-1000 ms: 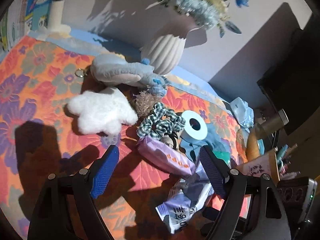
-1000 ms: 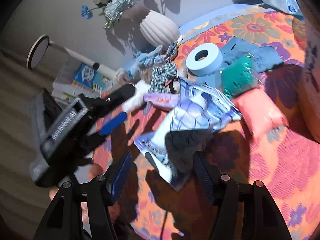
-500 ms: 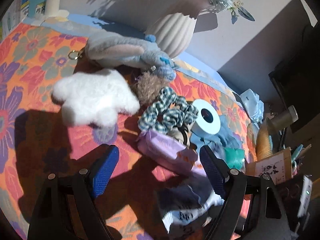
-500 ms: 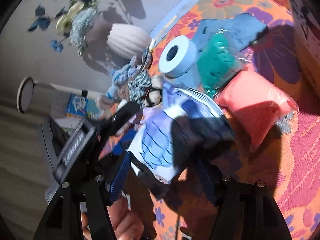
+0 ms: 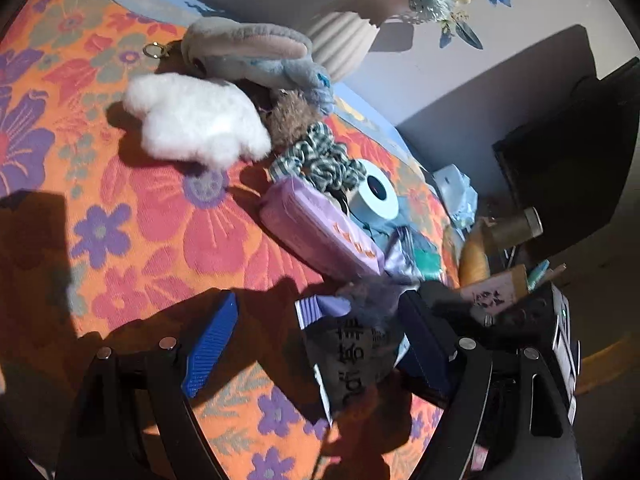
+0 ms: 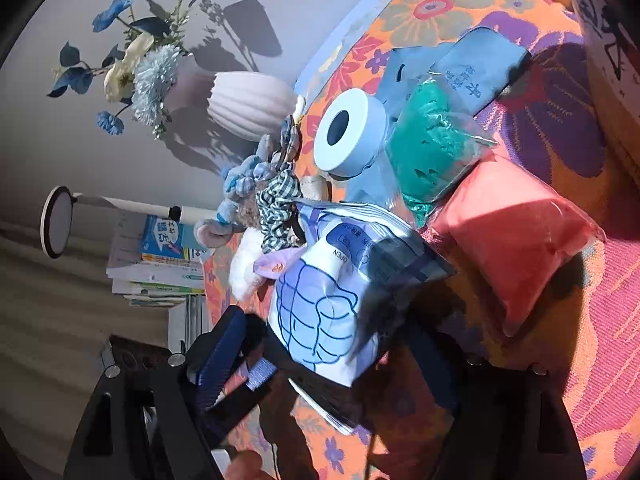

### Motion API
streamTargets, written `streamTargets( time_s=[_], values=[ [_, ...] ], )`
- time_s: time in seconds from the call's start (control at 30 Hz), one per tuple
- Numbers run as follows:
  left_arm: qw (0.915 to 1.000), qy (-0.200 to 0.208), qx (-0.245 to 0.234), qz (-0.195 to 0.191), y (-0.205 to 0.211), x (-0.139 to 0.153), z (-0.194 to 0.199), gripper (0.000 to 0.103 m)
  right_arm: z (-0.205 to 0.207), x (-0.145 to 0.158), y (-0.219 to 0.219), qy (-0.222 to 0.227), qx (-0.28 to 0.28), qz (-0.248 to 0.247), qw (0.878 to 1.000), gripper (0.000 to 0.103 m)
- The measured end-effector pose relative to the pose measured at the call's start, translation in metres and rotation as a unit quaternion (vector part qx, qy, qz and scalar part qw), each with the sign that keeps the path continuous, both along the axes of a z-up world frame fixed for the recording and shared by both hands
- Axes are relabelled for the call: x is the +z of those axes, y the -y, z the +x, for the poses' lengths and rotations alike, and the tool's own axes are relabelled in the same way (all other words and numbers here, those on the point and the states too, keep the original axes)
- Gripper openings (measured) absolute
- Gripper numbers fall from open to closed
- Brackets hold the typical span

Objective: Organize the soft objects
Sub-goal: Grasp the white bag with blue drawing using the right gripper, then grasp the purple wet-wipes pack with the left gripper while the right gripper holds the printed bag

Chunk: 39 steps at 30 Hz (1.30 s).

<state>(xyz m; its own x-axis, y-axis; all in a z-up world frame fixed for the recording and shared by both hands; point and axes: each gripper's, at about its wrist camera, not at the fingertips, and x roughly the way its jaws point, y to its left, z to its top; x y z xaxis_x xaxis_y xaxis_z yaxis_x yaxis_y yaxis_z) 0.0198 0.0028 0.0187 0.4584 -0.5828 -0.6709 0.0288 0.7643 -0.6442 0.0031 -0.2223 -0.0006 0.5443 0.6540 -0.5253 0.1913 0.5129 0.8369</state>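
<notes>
1. My right gripper (image 6: 324, 356) has its jaws parted around the white-and-blue wipes pack (image 6: 336, 304); the pack lies between the blue pads, but I cannot tell whether either pad touches it. Its flap reads "OPEN".
2. My left gripper (image 5: 316, 344) is spread wide above the floral cloth (image 5: 168, 216) on the counter, grasping nothing. The same wipes pack (image 5: 352, 344) lies just inside its right jaw, dark characters printed on it, too shadowed to read.
3. Ahead of the left jaws sits a lilac tissue pack (image 5: 316, 228) with orange lettering, then a checked scrunchie (image 5: 320, 160) and a pale blue tape roll (image 5: 374, 196).
4. Farther out: a white fluffy toy (image 5: 192, 120), a grey plush rabbit (image 5: 248, 52), a ribbed vase (image 5: 344, 36).
5. Right of the right jaws lies a coral bag (image 6: 516, 232); beyond it, a green bag (image 6: 432, 144) and a blue pouch (image 6: 476, 64) with printed characters.
</notes>
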Motion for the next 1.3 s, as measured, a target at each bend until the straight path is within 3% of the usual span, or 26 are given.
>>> streamTargets(
  time_s=[0.1, 0.27, 0.33, 0.53, 0.63, 0.73, 0.87, 0.93, 1.03, 1.17, 1.3],
  values=[
    [0.9997, 0.007, -0.023, 0.0, 0.003, 0.001, -0.007, 0.08, 0.004, 0.003, -0.004, -0.008, -0.005, -0.009, 1.0, 0.087],
    [0.998, 0.023, -0.058, 0.009, 0.009, 0.005, -0.019, 0.08, 0.009, 0.013, -0.019, -0.011, 0.002, -0.078, 0.997, 0.086],
    [0.9979, 0.032, -0.056, 0.009, 0.004, 0.009, -0.02, 0.08, 0.008, 0.016, -0.022, -0.015, 0.005, -0.118, 0.993, 0.068],
    [0.9991, 0.035, -0.02, 0.011, -0.005, 0.018, -0.002, 0.08, -0.008, 0.022, -0.004, -0.006, 0.0, -0.126, 0.992, 0.058],
    [0.9989, 0.026, 0.017, 0.034, 0.006, 0.021, 0.02, 0.08, -0.019, 0.029, 0.008, -0.001, -0.005, -0.163, 0.987, 0.058],
    [0.9943, 0.015, 0.064, 0.084, 0.023, 0.02, 0.039, 0.08, -0.023, 0.025, 0.02, -0.006, -0.004, -0.149, 0.989, 0.059],
    [0.9778, 0.007, 0.074, 0.196, 0.051, 0.016, 0.05, 0.078, -0.025, 0.022, 0.024, -0.009, 0.003, -0.137, 0.99, 0.059],
    [0.9752, 0.006, 0.065, 0.212, 0.051, 0.015, 0.045, 0.078, -0.026, 0.023, 0.024, -0.006, 0.009, -0.138, 0.99, 0.059],
    [0.962, -0.006, 0.076, 0.262, 0.032, 0.014, 0.03, 0.076, -0.026, 0.023, 0.019, -0.002, 0.017, -0.142, 0.99, 0.059],
    [0.9577, -0.023, 0.091, 0.272, -0.002, 0.013, 0.015, 0.076, -0.026, 0.019, 0.014, 0.0, 0.026, -0.133, 0.991, 0.059],
    [0.9694, -0.023, 0.061, 0.237, 0.004, 0.018, 0.016, 0.076, -0.027, 0.019, 0.009, 0.001, 0.038, -0.127, 0.991, 0.059]
  ],
)
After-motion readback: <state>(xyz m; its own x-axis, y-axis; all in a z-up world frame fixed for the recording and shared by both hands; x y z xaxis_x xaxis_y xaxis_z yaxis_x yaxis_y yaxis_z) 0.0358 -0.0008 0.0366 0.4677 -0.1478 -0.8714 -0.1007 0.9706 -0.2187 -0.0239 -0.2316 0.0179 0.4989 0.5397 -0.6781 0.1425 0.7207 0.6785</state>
